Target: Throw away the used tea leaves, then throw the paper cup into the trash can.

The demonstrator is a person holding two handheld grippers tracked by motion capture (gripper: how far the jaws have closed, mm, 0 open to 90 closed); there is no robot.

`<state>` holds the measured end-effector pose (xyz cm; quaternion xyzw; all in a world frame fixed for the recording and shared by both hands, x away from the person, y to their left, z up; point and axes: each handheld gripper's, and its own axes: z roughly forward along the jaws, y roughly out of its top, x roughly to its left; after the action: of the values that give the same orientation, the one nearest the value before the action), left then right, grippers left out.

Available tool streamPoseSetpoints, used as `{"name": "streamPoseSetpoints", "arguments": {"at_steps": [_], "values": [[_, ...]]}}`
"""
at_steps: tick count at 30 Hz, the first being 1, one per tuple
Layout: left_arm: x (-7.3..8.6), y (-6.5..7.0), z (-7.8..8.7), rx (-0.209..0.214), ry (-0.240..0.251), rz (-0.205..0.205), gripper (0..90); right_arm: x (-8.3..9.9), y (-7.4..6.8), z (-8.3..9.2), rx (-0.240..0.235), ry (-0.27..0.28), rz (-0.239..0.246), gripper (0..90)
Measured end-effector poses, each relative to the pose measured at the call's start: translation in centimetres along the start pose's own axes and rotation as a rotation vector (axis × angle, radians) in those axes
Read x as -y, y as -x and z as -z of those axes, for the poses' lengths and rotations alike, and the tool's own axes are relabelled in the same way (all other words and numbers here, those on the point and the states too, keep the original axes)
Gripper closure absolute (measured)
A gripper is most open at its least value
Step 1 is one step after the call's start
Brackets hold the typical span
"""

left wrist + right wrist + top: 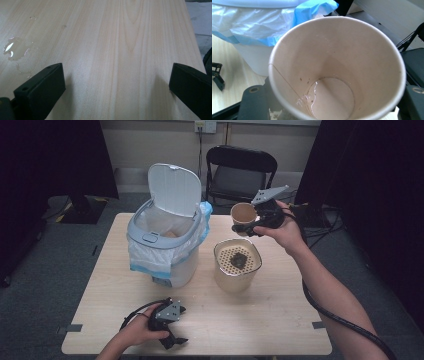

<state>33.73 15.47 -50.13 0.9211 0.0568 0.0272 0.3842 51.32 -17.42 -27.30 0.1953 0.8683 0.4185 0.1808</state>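
I count one paper cup, held in air by my right gripper, jaws clamped on its sides, above counter between bin and chair. Cup tilted; right gripper view shows thin film of liquid and few dark specks at bottom. One white bin, lid up, blue-edged bag liner. One beige strainer tub with one dark clump on mesh. One black folding chair behind. My left gripper rests on counter near edge, jaws wide apart, nothing between. One small puddle on counter.
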Motion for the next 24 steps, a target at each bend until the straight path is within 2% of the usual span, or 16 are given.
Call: {"name": "streamPoseSetpoints", "arguments": {"at_steps": [24], "values": [[0.0, 0.0, 0.0, -0.003, -0.004, 0.001, 0.0, -3.2, -1.0, -0.2, -0.067, -0.007, 0.008, 27.3]]}}
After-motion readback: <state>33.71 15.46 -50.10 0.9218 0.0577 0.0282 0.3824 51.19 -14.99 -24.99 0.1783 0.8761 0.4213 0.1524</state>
